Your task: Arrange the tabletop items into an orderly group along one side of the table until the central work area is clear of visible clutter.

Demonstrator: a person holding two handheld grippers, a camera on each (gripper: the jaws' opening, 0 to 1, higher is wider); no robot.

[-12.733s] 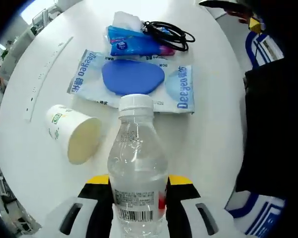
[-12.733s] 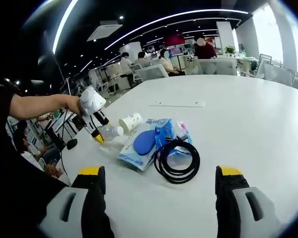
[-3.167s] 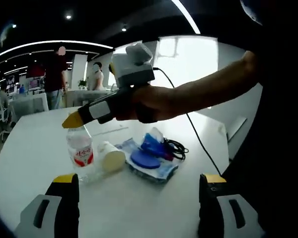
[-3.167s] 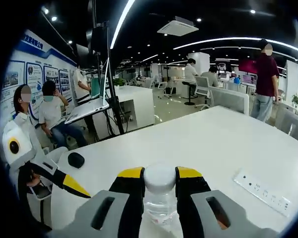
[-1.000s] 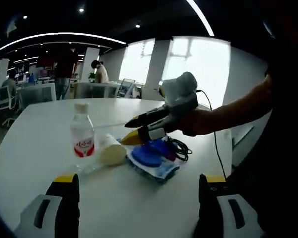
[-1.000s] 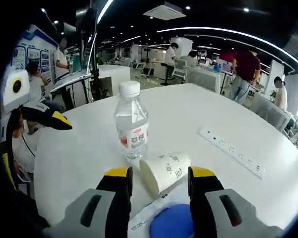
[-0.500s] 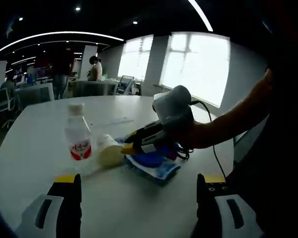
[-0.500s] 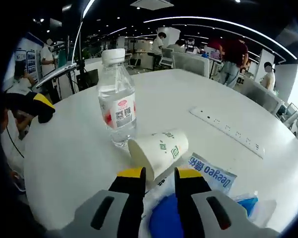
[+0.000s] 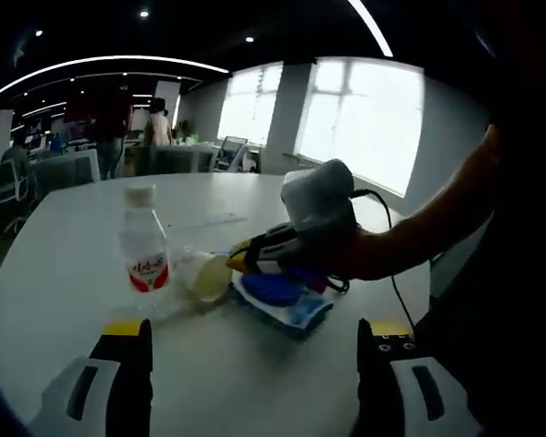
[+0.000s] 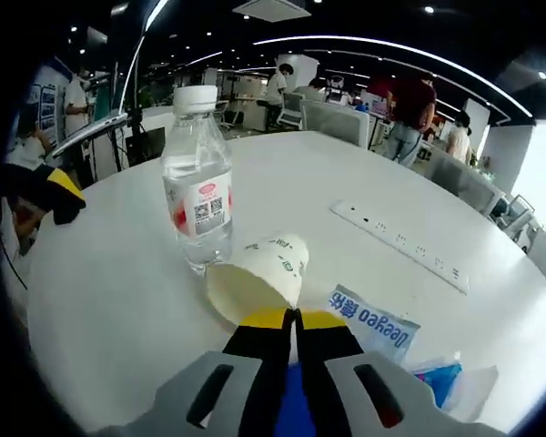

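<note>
in the right gripper view, nearest the lens, the right gripper (image 10: 291, 320) has its yellow-tipped jaws pressed together on the near rim of the paper cup (image 10: 255, 278), which lies on its side with its mouth toward the camera. only a thin pale line shows between the tips, so i judge it is pinching the cup's wall. just beyond the cup the water bottle (image 10: 196, 196) stands upright, close beside it. to the right lies the blue and white wipes pack (image 10: 373, 326), with a blue tissue packet (image 10: 441, 381) at the lower edge. farther back a white power strip (image 10: 400, 244) runs across the white table (image 10: 100, 273).

in the left gripper view the left gripper (image 9: 255, 382) hangs with its jaws wide apart and nothing between them, well short of the items. past it the same cluster sits together: bottle (image 9: 144, 255), cup (image 9: 205, 276), wipes pack (image 9: 282, 296), with the right gripper (image 9: 259, 255) reaching in from the right at the cup.

as for progress, the bottle looks placed and upright; the cup seems to be the step in hand, and is not yet stood up. whether the group sits at the table's edge i cannot tell.

the left gripper view shows a dark cable (image 9: 332, 282) behind the pack and the person's arm; the right gripper view shows the power strip plainly and the pinch itself.
</note>
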